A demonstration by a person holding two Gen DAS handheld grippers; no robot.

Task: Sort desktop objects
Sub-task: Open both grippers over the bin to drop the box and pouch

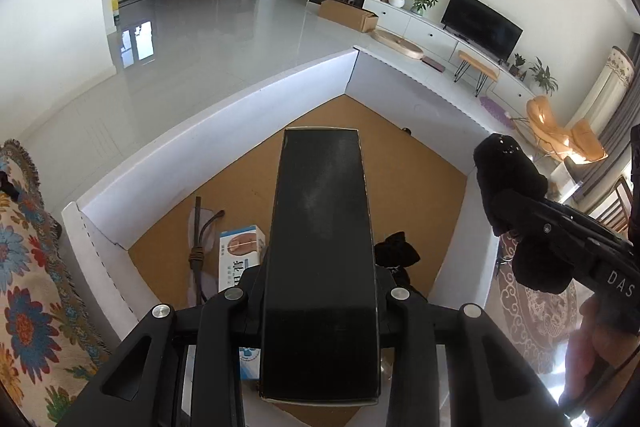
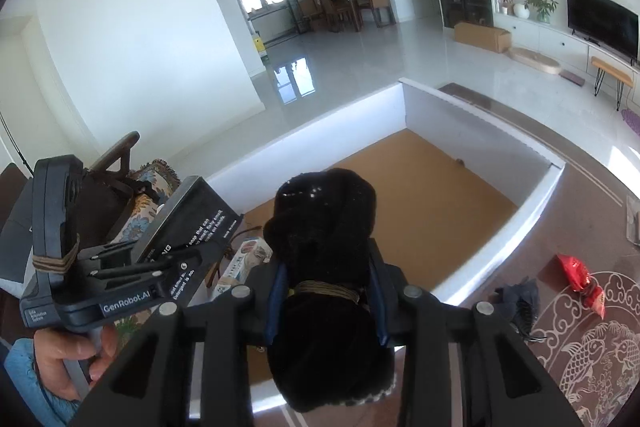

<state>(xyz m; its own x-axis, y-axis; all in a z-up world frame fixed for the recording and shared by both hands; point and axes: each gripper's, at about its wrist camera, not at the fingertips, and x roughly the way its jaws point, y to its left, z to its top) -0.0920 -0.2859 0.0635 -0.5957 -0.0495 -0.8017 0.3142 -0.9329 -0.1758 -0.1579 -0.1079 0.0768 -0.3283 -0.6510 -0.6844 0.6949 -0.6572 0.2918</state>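
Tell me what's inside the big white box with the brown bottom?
In the white-walled box lie a blue-and-white carton, a brown knotted cord and a black cloth bundle. The black flat box held by the left gripper covers whatever lies beneath it.

You see a glossy black carton (image 1: 320,259), a fuzzy matt black cloth bundle (image 2: 324,259), a white box (image 1: 224,115) floored in matt brown cardboard, and glossy floor tiles (image 1: 224,39).

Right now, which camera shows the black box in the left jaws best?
The left wrist view: the black box fills the centre, its whole top face visible above the white bin. The right wrist view catches only its printed end, at an angle at the left edge.
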